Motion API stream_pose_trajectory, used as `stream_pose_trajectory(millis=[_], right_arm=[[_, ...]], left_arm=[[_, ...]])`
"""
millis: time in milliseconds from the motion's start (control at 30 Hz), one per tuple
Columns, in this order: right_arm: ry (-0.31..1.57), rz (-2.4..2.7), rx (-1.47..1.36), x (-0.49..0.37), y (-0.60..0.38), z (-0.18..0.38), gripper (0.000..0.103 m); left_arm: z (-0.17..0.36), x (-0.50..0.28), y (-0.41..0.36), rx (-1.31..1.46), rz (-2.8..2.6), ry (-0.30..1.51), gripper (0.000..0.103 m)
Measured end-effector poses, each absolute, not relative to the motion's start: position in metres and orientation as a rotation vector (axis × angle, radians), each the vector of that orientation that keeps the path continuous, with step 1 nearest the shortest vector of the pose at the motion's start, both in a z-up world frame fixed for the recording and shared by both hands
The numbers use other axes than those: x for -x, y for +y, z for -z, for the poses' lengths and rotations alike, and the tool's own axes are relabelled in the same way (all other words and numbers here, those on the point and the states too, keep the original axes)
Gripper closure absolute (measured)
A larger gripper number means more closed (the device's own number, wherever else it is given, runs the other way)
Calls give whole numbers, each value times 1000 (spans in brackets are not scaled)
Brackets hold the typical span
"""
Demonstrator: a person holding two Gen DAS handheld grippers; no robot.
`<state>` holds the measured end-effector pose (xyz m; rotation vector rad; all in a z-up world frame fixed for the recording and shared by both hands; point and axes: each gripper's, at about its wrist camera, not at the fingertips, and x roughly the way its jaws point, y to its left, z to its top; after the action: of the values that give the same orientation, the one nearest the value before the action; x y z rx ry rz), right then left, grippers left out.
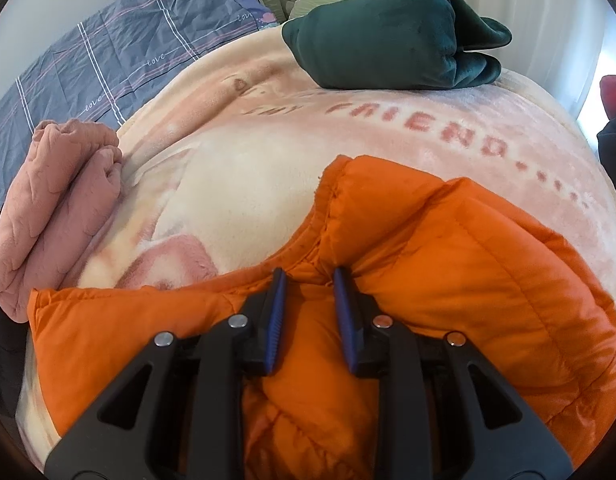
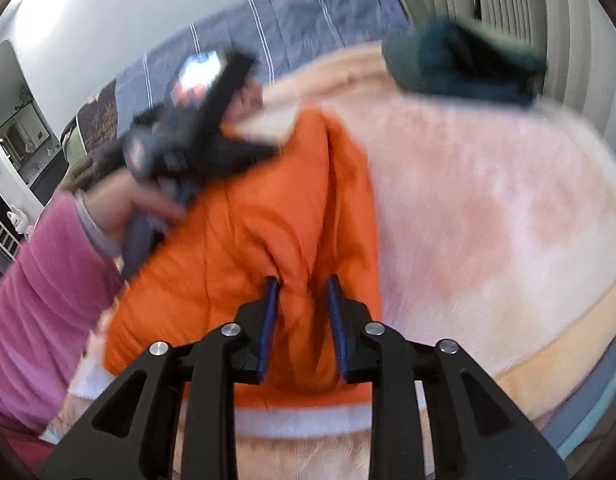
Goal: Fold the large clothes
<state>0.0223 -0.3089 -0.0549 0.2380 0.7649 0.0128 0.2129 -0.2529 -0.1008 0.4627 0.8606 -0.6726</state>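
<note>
The left hand-held gripper (image 1: 308,280) is clamped on a bunched ridge of the orange puffer jacket (image 1: 447,260), with the padding pinched between the blue pads. The right hand-held gripper (image 2: 302,286) is a different story: its jaws are seen part-open with a fold of the same jacket sitting between them, and whether the pads are really pressing on it can't be told, since that view is badly smeared.

For the fold to come out decent, the left pinch should probably be kept low and steady as an anchor while the other side gets carried over. Slippery quilted fabric like this is likely to slide out if only a thin edge is caught, so a thick bunch is best taken before anything is lifted.

The jacket itself is puffy, stitched in wide channels, and half doubled over already. It's spread on the pink blanket (image 1: 387,140) covering the bed, right under and ahead of both grippers. A folded teal fleece (image 1: 395,36) is parked far ahead of the left gripper, and a folded pink garment (image 1: 56,200) is off to its left. A pink sleeve (image 2: 44,288) can be made out left of the right gripper.
</note>
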Motion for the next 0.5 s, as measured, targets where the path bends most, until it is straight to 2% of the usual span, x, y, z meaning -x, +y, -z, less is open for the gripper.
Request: stream_pose_trajectory(millis=[200, 300, 400, 500], right_arm=[[644, -98, -253, -59, -306, 36, 76], [728, -28, -182, -86, -306, 72, 77], [767, -58, -281, -96, -322, 118, 78], [767, -30, -282, -94, -321, 120, 78]], left_arm=[[99, -212, -253, -450, 678, 862, 78], [99, -213, -251, -436, 686, 867, 78], [98, -219, -247, -391, 703, 888, 78], [100, -220, -247, -381, 713, 893, 78]])
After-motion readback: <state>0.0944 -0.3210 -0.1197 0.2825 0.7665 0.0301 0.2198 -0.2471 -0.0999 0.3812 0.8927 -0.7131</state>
